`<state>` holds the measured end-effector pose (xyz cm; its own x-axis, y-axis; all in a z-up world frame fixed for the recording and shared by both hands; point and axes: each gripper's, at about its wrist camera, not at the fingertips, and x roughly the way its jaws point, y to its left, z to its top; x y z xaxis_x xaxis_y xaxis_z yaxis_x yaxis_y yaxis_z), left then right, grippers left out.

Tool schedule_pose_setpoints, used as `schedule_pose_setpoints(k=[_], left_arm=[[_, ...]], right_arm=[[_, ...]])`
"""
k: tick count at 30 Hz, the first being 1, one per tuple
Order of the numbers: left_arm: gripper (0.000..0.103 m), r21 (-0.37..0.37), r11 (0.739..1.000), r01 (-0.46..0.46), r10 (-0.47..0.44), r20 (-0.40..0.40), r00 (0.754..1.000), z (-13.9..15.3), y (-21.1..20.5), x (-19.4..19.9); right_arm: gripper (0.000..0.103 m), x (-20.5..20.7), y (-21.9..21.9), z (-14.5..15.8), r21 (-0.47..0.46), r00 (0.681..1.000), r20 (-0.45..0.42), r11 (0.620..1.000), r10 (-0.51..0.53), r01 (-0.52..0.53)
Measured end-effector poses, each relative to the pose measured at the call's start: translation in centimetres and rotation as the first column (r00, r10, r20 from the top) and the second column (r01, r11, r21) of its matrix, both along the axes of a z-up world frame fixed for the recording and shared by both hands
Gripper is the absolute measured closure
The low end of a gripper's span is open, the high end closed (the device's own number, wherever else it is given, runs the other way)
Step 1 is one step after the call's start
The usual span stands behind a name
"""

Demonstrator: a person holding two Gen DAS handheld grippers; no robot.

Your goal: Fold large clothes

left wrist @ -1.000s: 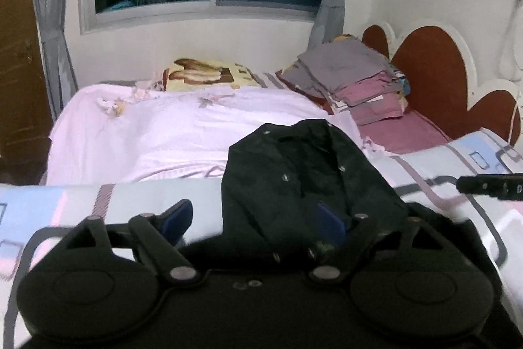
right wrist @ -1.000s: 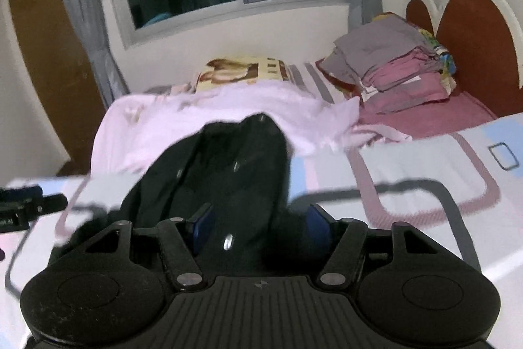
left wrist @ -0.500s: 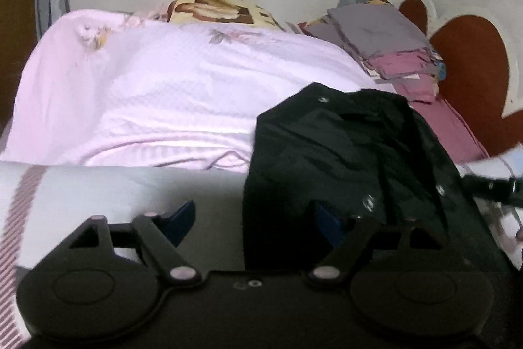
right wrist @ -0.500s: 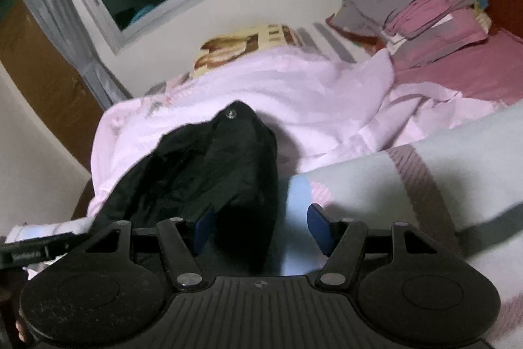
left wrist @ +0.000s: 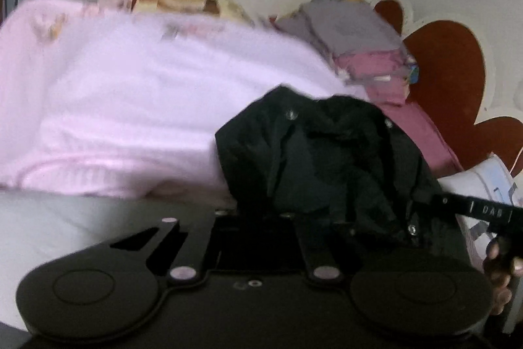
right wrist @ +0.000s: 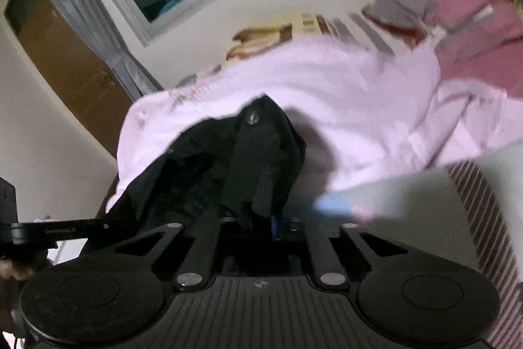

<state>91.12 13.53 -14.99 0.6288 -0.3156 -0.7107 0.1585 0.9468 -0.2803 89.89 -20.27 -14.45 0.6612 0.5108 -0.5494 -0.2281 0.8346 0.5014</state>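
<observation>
While both jaws have just been closing, each now looks pinched on cloth.
Left jaws: the left gripper (left wrist: 258, 213) stands drawn together at the near hem of the black jacket (left wrist: 327, 159); the tips are lost against the dark fabric, so the bite itself is a judgement.
Right jaws: the right gripper (right wrist: 261, 221) is drawn together on the jacket's other near edge, with a blue pad showing just beside the cloth.
Jacket's place: heaped on the bed, partly over the pink blanket (left wrist: 147, 107).
Handling: soft, limp and light; it will sag and slide, and the snaps (right wrist: 252, 118) add little stiffness. Hold it at the hem corners or shoulder seams, spread well apart.
Farther out: a stack of folded clothes (left wrist: 359, 44) lies near the headboard (left wrist: 451, 80).
Hard to read: motion blur; black on black hides folds, sleeves and collar.
</observation>
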Motion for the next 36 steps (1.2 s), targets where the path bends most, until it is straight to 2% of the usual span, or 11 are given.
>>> schedule_pose_setpoints(k=[4, 8, 13, 15, 17, 18, 19, 21, 25, 31, 36], left_arm=[[0.098, -0.054, 0.998, 0.008, -0.001, 0.121, 0.993, 3.7, 0.6, -3.8], [0.098, -0.062, 0.997, 0.043, -0.025, 0.263, 0.964, 7.7, 0.8, -10.2], [0.097, -0.083, 0.994, 0.068, -0.030, 0.396, 0.918, 10.6, 1.9, -21.6], [0.093, -0.059, 0.996, 0.063, -0.034, 0.409, 0.912, 10.5, 2.7, -26.8], [0.070, -0.017, 0.999, 0.038, -0.028, 0.403, 0.915, 9.8, 3.6, -31.8], [0.064, 0.002, 1.000, 0.018, -0.017, 0.390, 0.921, 9.3, 4.1, -33.9], [0.060, 0.020, 1.000, -0.001, -0.007, 0.370, 0.929, 8.7, 4.9, -36.2], [0.061, 0.023, 0.999, -0.033, 0.023, 0.346, 0.938, 8.1, 6.4, -39.3], [0.063, 0.008, 0.998, -0.065, 0.058, 0.334, 0.941, 8.7, 7.6, -41.9], [0.063, 0.020, 1.000, -0.014, 0.007, 0.320, 0.947, 9.7, 4.6, -40.3], [0.063, 0.023, 0.999, 0.036, -0.039, 0.209, 0.977, 5.4, 0.9, -36.8]], right_arm=[[0.098, -4.0, -0.4, 4.4, -0.022, 0.994, 0.113, 1.000, -0.001, 0.003], [0.098, -10.9, -0.6, 9.1, -0.066, 0.966, 0.258, 0.998, 0.028, -0.011], [0.098, -21.9, 0.3, 12.9, -0.144, 0.913, 0.397, 0.989, 0.094, -0.039], [0.097, -26.8, 0.5, 13.0, -0.176, 0.904, 0.411, 0.983, 0.114, -0.044], [0.097, -32.0, 0.1, 11.9, -0.221, 0.907, 0.405, 0.975, 0.112, -0.021], [0.095, -34.2, -0.2, 11.2, -0.247, 0.914, 0.391, 0.969, 0.107, -0.008], [0.075, -35.8, -0.6, 10.6, -0.254, 0.925, 0.371, 0.967, 0.084, 0.014], [0.051, -38.7, -1.8, 9.6, -0.215, 0.937, 0.347, 0.975, 0.028, 0.050], [0.052, -40.2, -2.1, 10.2, -0.151, 0.948, 0.315, 0.983, -0.054, 0.107], [0.061, -38.1, 2.5, 11.7, -0.199, 0.955, 0.297, 0.979, 0.016, 0.046], [0.069, -34.5, 6.4, 6.9, -0.326, 0.985, 0.151, 0.945, 0.087, -0.033]])
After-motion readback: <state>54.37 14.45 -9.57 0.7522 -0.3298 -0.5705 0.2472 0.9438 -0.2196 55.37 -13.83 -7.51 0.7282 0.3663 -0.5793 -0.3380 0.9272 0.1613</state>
